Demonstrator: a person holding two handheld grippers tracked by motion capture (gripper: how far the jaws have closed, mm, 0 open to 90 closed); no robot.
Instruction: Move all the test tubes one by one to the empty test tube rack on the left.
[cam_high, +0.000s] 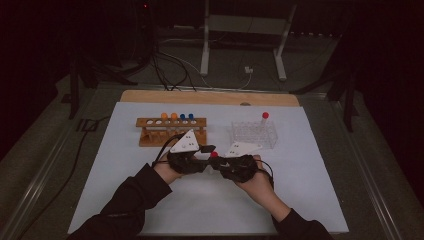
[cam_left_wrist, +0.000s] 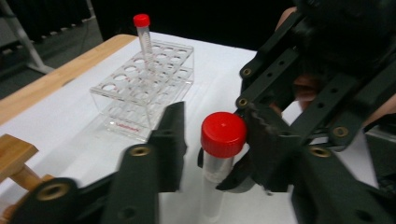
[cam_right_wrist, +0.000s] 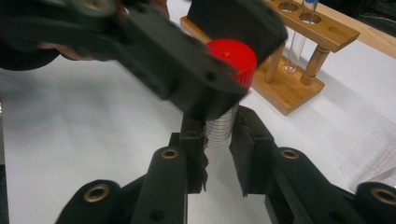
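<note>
Both grippers meet over the near middle of the white mat (cam_high: 125, 200), jaws pointing at each other. The right gripper (cam_high: 227, 165) holds the clear graduated body of a red-capped tube (cam_right_wrist: 224, 93), jaws closed narrow on it below the cap. The left gripper (cam_high: 202, 161) has its jaws set about the tube's red cap (cam_left_wrist: 223, 134); in the left gripper view one jaw meets the cap's side and the other stands just off it, so whether it grips cannot be told. Just beyond, to the left, stands a wooden rack (cam_high: 171, 131) with orange- and blue-capped tubes. To the far right is a clear plastic rack (cam_high: 254, 133) holding a single red-capped tube (cam_high: 264, 120) upright at its far right corner.
</note>
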